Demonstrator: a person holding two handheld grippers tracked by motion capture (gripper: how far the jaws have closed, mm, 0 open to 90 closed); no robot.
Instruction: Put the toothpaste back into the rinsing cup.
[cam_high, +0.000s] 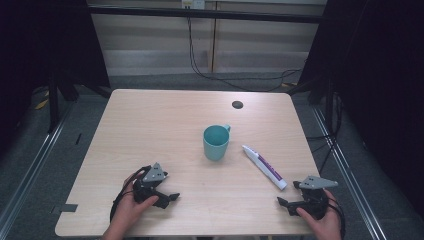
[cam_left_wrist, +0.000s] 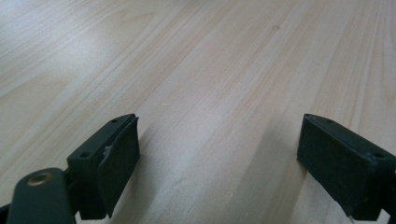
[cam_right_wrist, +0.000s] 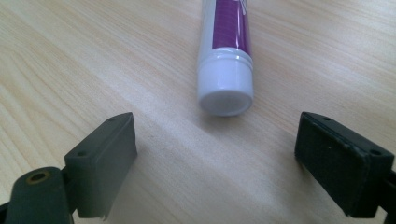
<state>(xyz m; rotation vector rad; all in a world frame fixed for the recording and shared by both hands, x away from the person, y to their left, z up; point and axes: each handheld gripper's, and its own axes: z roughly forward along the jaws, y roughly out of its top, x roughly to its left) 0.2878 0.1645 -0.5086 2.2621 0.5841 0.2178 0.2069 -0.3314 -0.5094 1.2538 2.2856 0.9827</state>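
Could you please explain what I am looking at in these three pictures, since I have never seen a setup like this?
A person sits at a wooden table, holding a two-jaw hand tool in each hand: the left gripper and the right gripper. The high view looks down from above. The other two pictures come from cameras riding on each gripper, looking along its black jaws. On the table stand a teal mug and, lying flat, a white and purple tube, whose cap faces the right gripper. Both grippers are open and hold nothing.
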